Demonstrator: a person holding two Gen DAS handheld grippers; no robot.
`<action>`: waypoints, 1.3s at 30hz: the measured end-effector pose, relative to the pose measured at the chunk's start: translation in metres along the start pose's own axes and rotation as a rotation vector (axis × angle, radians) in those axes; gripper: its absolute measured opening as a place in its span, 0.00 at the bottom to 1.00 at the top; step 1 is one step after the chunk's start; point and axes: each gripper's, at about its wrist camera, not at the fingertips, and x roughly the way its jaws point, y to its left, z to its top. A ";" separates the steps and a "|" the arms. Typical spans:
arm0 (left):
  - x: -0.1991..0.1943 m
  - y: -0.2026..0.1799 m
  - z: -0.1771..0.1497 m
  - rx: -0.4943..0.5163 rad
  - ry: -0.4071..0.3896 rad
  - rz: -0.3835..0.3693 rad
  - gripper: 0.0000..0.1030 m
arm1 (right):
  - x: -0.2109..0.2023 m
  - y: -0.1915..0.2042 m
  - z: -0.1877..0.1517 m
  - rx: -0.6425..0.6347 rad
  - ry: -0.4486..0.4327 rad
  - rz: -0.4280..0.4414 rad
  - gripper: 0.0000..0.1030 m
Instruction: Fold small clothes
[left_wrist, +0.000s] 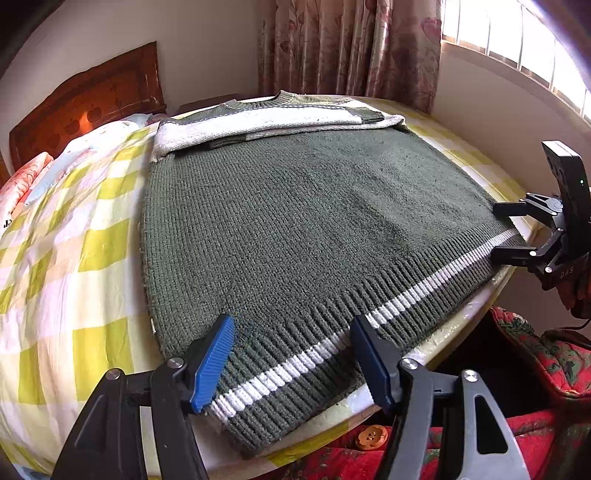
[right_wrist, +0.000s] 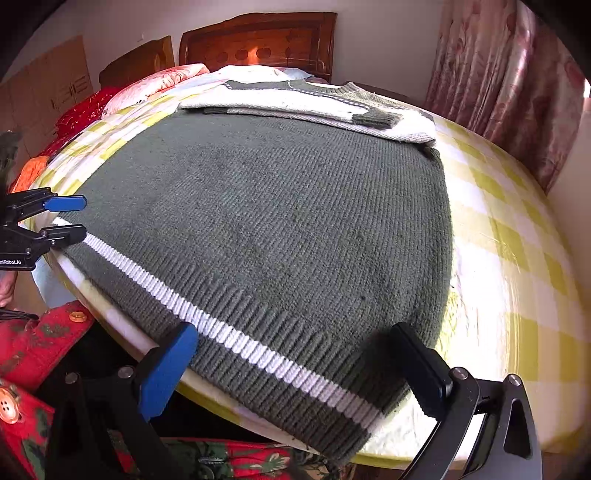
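A dark green knit sweater (left_wrist: 303, 221) with a white stripe along its ribbed hem lies flat on the bed; its white-and-green sleeves are folded across the chest at the far end. It also shows in the right wrist view (right_wrist: 277, 221). My left gripper (left_wrist: 291, 365) is open, its blue-padded fingers straddling the hem at the sweater's near left corner. My right gripper (right_wrist: 295, 369) is open, straddling the hem at the other corner. Each gripper shows from the side in the other's view, the right gripper (left_wrist: 498, 232) and the left gripper (right_wrist: 77, 219), both open at the hem.
The bed has a yellow-and-white checked sheet (left_wrist: 74, 258) and a wooden headboard (right_wrist: 258, 44). Pillows (right_wrist: 177, 77) lie at the head. Curtains (left_wrist: 351, 48) and a window stand behind. A person's red floral jacket (left_wrist: 546, 369) is at the bed's near edge.
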 end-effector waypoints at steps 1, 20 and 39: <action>0.000 0.000 0.000 0.000 -0.001 0.001 0.66 | -0.001 0.000 -0.002 -0.008 -0.002 -0.004 1.00; 0.003 0.000 0.002 -0.002 -0.003 0.012 0.69 | 0.047 0.059 0.077 -0.126 0.029 -0.019 1.00; -0.030 0.051 -0.019 -0.216 -0.076 -0.030 0.61 | -0.021 -0.050 -0.020 0.190 0.021 -0.082 1.00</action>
